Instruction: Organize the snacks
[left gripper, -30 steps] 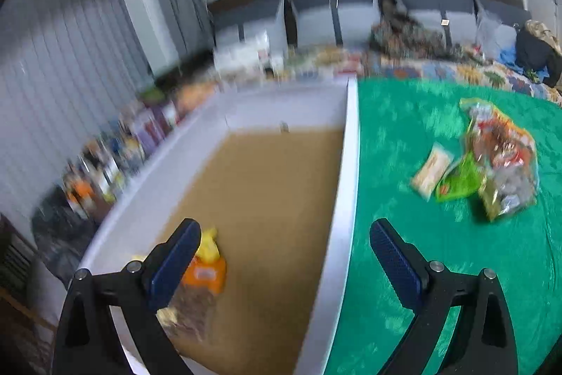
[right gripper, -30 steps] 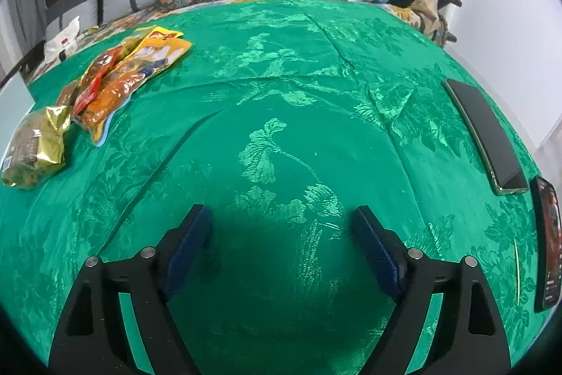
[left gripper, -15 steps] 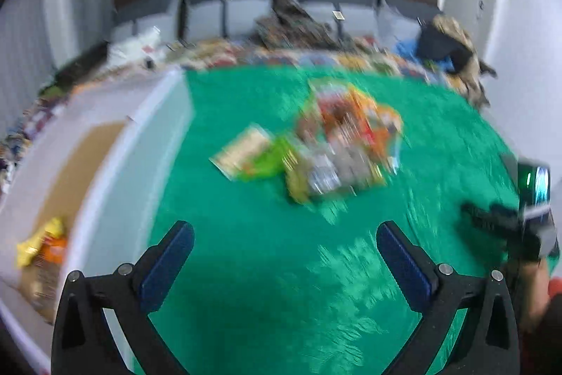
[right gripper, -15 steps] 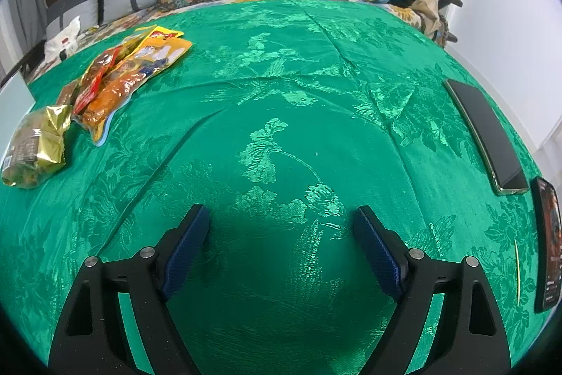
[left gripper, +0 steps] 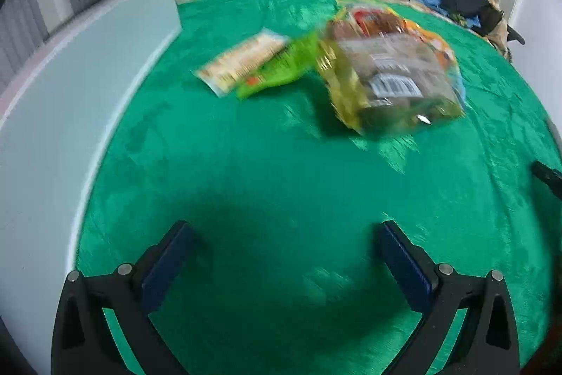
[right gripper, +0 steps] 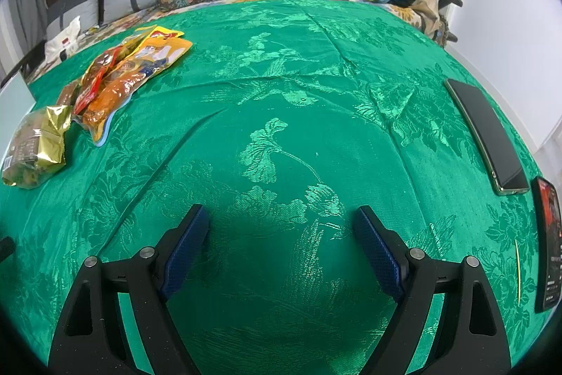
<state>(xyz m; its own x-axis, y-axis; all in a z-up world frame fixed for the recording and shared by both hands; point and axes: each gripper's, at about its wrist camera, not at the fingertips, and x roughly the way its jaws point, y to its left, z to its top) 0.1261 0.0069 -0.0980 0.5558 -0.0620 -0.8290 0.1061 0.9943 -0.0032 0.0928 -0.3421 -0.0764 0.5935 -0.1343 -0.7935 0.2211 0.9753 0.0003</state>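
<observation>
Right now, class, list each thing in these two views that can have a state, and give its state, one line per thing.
Left tongs: open, nothing between them.
Right tongs: open, empty, over bare cloth.
Gold snack bag: sealed, lying flat.
Orange snack packets: piled, overlapping.
Green packet: flat, partly under the gold bag.
Pale packet: flat on the cloth.
Dark phone: screen off.
Second phone: screen lit.

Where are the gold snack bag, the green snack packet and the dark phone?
gold snack bag [right gripper: 35, 146]: right wrist view, middle of its front.
green snack packet [left gripper: 281, 67]: left wrist view, its middle.
dark phone [right gripper: 486, 134]: right wrist view, screen centre.
</observation>
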